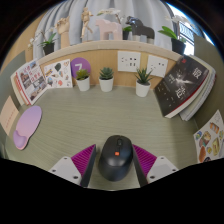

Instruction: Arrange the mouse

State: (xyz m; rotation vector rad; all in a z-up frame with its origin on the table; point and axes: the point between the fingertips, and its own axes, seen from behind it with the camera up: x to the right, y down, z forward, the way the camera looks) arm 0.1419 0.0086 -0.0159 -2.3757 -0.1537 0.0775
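A dark grey mouse [116, 158] with a red-orange dot on its wheel sits between my fingers, its nose pointing away from me. My gripper [115, 152] is shut on it, with the magenta pads [80, 162] pressed against its left and right sides. The mouse is low over the beige table [120, 115]; I cannot tell whether it touches the surface. A lilac mouse mat [27, 125] lies on the table far to the left of the fingers.
Three small potted plants [106, 79] stand along the back wall under a shelf [110, 42] with figurines. Magazines lean at the left [30, 80] and right [183, 85]. A booklet [210, 137] lies at the right.
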